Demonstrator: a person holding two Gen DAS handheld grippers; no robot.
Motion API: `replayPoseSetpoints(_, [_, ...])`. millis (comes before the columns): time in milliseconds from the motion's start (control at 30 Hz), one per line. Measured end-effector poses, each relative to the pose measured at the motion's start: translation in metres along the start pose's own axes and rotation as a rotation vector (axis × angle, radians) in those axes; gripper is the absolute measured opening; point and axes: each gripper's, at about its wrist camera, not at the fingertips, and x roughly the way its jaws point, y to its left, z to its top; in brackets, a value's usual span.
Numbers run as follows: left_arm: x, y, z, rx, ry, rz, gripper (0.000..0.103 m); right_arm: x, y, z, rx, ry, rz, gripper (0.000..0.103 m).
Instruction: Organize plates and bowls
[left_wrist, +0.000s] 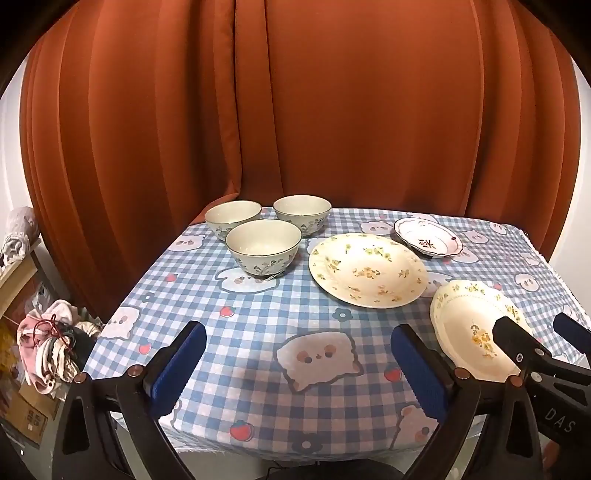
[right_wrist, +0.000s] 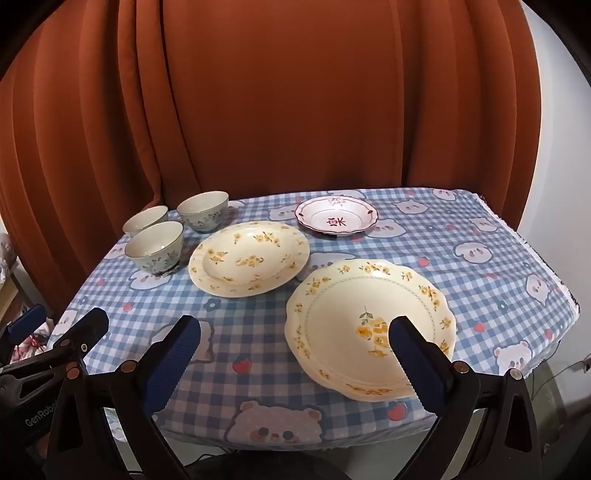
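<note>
Three pale bowls with blue flower patterns stand together at the table's far left: a near bowl (left_wrist: 263, 247) (right_wrist: 155, 245), a back left bowl (left_wrist: 232, 218) (right_wrist: 144, 218) and a back right bowl (left_wrist: 302, 212) (right_wrist: 203, 208). A round cream plate with yellow flowers (left_wrist: 367, 269) (right_wrist: 249, 258) lies mid-table. A scalloped cream plate (left_wrist: 476, 328) (right_wrist: 369, 325) lies near the front right. A small white plate with red trim (left_wrist: 428, 236) (right_wrist: 336, 216) lies at the back. My left gripper (left_wrist: 299, 362) is open over the front cloth. My right gripper (right_wrist: 295, 358) is open, its right finger over the scalloped plate.
The table wears a blue checked cloth with bear prints (left_wrist: 258, 332) (right_wrist: 480, 266). An orange curtain (left_wrist: 295, 110) hangs close behind it. Clothes and boxes (left_wrist: 48, 347) pile up on the floor to the left. The table's right edge (right_wrist: 554, 288) drops off near a white wall.
</note>
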Motion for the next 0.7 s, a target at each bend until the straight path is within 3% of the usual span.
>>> replayPoseSetpoints(700, [-0.0027,-0.0043,-0.0094,0.002,-0.010,-0.002,0.100,-0.0005,-0.0026,-0.0014,-0.018,-0.012,-0.015,0.103])
